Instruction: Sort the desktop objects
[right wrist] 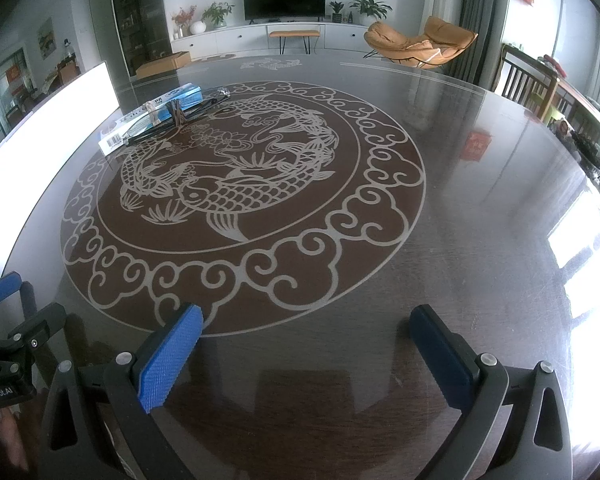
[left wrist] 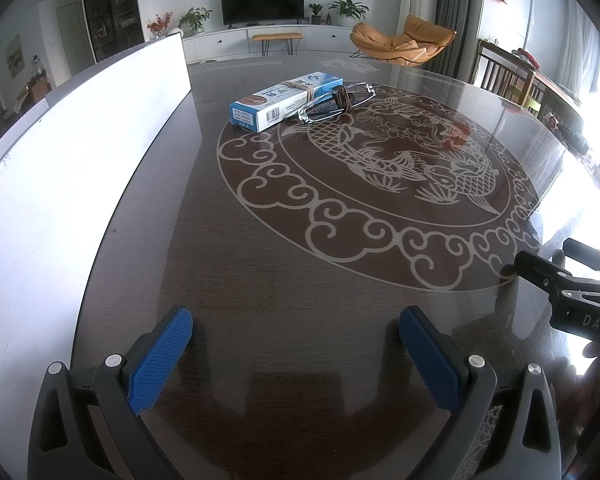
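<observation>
Sorting not started: box (left wrist: 286,103) and glasses (left wrist: 336,102) lie touching at 12 o'clock; left tool (left wrist: 296,356) and right tool (right wrist: 306,354) spread wide, empty.

left claw (left wrist: 296,320): dark grey plastic arms | fingers (left wrist: 162,358) faced with blue ribbed pads | round silver screws at the pivots | triangular cut-outs in the outer arms || right claw (right wrist: 306,318): same build, blue textured pads | its body in the left view is black, marked "DAS" in white
</observation>
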`<state>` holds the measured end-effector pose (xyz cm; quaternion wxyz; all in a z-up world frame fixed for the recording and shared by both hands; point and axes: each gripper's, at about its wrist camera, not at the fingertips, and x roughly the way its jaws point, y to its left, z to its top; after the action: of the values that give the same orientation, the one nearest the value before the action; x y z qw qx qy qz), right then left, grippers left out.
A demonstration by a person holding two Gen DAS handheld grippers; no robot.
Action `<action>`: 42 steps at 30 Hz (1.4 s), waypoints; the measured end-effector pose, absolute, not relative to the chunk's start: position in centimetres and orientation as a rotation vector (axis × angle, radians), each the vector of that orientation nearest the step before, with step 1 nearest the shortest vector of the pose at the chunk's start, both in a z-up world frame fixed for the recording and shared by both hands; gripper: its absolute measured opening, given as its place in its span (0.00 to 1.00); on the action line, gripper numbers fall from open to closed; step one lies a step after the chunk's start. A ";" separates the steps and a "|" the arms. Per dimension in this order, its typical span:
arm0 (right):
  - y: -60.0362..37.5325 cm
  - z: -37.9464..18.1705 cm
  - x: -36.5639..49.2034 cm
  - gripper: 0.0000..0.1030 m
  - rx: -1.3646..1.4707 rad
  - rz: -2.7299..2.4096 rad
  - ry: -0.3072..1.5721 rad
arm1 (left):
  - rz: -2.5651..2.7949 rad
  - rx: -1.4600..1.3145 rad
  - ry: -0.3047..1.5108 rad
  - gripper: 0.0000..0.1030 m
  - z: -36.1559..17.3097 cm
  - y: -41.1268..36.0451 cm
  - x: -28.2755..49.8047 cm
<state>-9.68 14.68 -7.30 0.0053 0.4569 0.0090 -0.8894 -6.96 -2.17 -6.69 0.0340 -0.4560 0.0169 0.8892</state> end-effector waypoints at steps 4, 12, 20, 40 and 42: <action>14.7 -7.3 -9.7 1.00 1.431 -2.785 0.028 | 2.734 -1.402 0.052 1.00 -6.7 -2.1 -7.0; 14.7 -7.3 -9.7 1.00 1.431 -2.785 0.028 | 2.734 -1.402 0.052 1.00 -6.7 -2.2 -7.0; 14.7 -7.3 -9.7 1.00 1.431 -2.785 0.028 | 2.734 -1.402 0.052 1.00 -6.7 -2.1 -7.0; 14.7 -7.3 -9.7 1.00 1.431 -2.786 0.028 | 2.621 -1.365 0.139 1.00 -6.6 -2.5 -7.5; 14.7 -7.3 -9.7 1.00 1.432 -2.785 0.028 | 2.623 -1.361 0.138 1.00 -6.5 -2.5 -7.4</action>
<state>-9.71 14.67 -7.27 0.0050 0.4572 0.0088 -0.8893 -7.44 -2.49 -6.53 0.0916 -0.4582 0.0465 0.8829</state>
